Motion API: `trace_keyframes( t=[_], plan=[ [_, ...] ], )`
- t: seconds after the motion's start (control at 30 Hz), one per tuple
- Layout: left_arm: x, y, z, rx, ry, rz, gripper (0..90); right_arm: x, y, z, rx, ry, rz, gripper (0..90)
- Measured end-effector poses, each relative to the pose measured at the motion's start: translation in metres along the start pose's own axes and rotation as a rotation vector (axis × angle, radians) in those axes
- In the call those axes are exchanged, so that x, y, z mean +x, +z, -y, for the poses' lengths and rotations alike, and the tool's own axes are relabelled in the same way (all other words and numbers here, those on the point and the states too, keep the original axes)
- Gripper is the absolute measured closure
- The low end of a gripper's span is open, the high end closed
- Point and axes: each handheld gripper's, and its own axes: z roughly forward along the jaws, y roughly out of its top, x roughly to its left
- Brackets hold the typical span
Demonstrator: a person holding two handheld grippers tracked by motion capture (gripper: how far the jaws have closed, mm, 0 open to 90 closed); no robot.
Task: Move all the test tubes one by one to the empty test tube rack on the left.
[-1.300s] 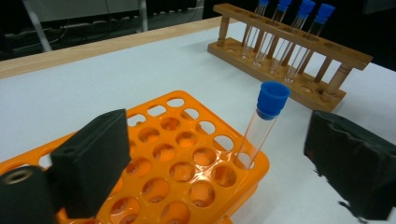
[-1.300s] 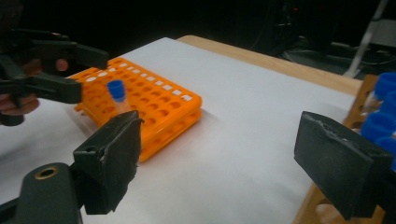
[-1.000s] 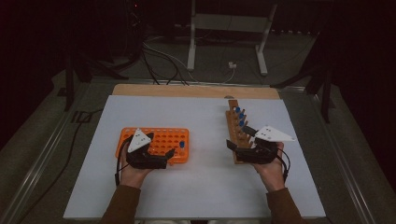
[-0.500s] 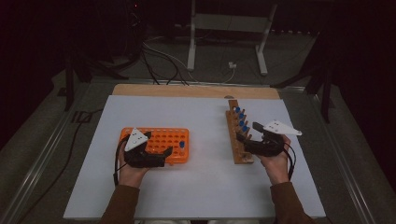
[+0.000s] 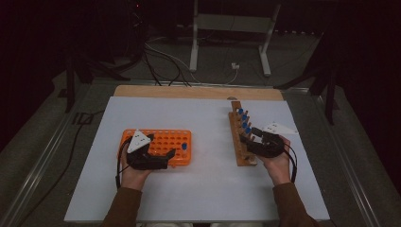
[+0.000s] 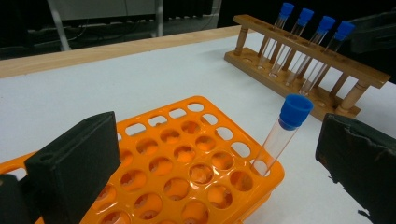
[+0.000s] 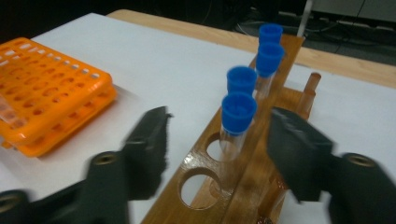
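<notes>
The right gripper (image 7: pixel 217 140), jaws closing but apart, straddles the nearest tube (image 7: pixel 237 122) in the wooden rack (image 7: pixel 261 154); three tubes (image 7: pixel 268 51) stand behind. The left gripper (image 6: pixel 219 158) is apart over the orange rack (image 6: pixel 187 172).

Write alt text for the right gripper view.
The right tool straddles the nearest blue-capped test tube in a wooden rack, pads not touching it, its jaws just closing. Three more capped tubes stand behind; an orange rack lies left.

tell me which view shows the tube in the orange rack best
The left gripper view: the blue-capped tube stands close up in a corner hole of the orange rack. The high view shows it small; the right gripper view doesn't let me pick it out.
</notes>
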Motion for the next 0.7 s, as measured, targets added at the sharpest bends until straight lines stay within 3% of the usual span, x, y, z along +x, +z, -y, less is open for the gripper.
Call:
trace_keyframes(
  t=[0.23,0.4,0.7],
  plan=[
    [0.0,0.0,0.0,-0.004,-0.005,0.0,0.7,-0.004,0.011,0.005,0.026,0.01,0.014,57.2],
    [0.001,0.001,0.001,0.0,-0.006,-0.001,0.7,-0.005,0.014,0.005,0.015,0.017,0.031,66.9],
    [0.001,0.001,0.001,0.0,-0.007,0.001,0.7,0.002,0.015,0.007,0.01,-0.019,0.048,76.0]
  ],
)
